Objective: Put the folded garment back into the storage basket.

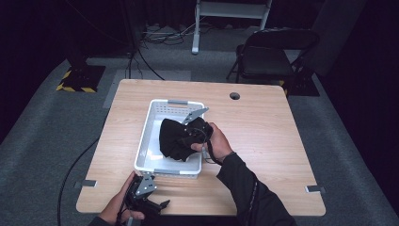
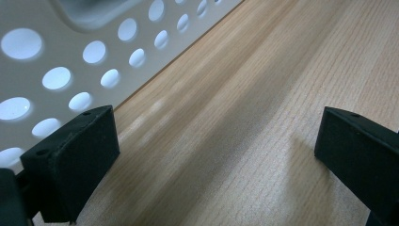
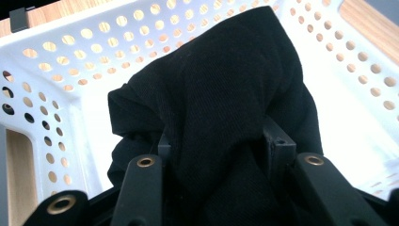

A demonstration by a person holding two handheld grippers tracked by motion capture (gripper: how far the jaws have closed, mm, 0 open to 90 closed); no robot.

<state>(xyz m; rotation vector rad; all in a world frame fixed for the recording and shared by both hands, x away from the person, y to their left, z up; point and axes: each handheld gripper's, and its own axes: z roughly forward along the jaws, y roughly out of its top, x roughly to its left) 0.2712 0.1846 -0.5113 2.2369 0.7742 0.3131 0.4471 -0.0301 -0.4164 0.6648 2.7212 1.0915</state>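
A black cloth [image 1: 175,140] hangs bunched over the white perforated basket [image 1: 147,123] in the high view. My right gripper [image 1: 190,136] is shut on the black cloth [image 3: 221,89], which drapes over its jaws and hides their tips in the right gripper view, with the basket's [image 3: 56,66] floor below. My left gripper [image 1: 157,206] rests low at the table's front edge, just in front of the basket. In the left gripper view its jaws stand wide apart over bare wood [image 2: 244,122], nothing between them, the basket wall [image 2: 56,61] close at the left.
The wooden table [image 1: 263,136] has a round cable hole [image 1: 234,96] at the back right. A folding chair [image 1: 268,54] stands behind the table, and cables run across the grey floor at the left.
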